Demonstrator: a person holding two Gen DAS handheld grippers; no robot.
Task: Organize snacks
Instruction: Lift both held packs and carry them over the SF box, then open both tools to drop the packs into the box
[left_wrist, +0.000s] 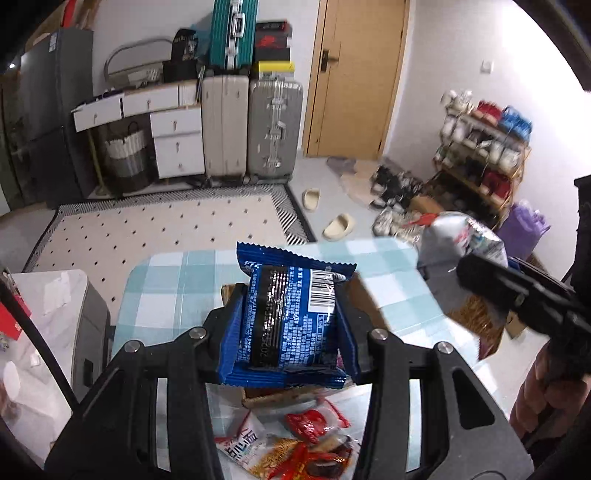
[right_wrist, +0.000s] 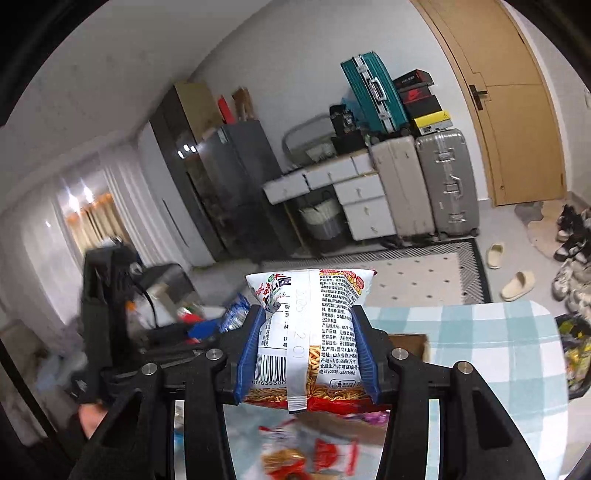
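Two snack packs ride above a table (left_wrist: 173, 273) spread with a blue-and-white check cloth. The left gripper (left_wrist: 286, 321) is clamped on a blue snack packet (left_wrist: 288, 314), barcode side up, its crimped bottom edge folded between the pads. The right gripper (right_wrist: 306, 350) is clenched around a white-and-red bag of fried noodle sticks (right_wrist: 314, 332), held upright by its middle. Directly below, more loose snacks (left_wrist: 295, 443) lie scattered on the cloth, and the edge of a cardboard box (right_wrist: 410, 341), seemingly their destination, shows just behind the gripped bags. Both wrappers are slick and air-filled, so a squeezed pack could slide out of the pads and fall back into the pile, or burst if pressed harder. The grippers also travel near each other over the same table, and a careless swing could knock one bag from the other's hold. Beyond the table lie a patterned rug (left_wrist: 166, 229), slippers and stacked suitcases (left_wrist: 251, 125).
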